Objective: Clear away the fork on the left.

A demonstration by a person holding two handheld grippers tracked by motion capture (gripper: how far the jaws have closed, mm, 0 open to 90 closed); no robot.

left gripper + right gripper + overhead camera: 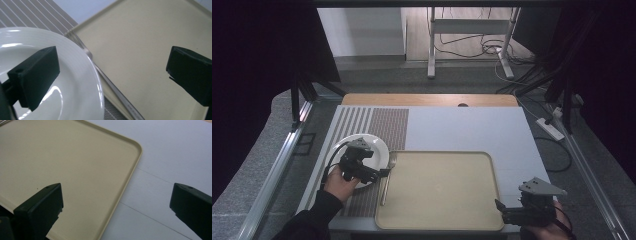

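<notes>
A white plate rests on a striped placemat at the left. A beige tray lies to its right, bare inside. A metal fork lies along the tray's left edge, between plate and tray. My left gripper hovers over the plate's right side, pointing toward the fork, open with nothing between its jaws. In the left gripper view the left gripper spans the plate, the fork handle and the tray. My right gripper stands open at the tray's near right corner.
A white board covers the table under the tray, with a wooden strip behind it. Metal frame rails run along both sides. Beyond the table are a stand's legs, cables and a power strip on the floor.
</notes>
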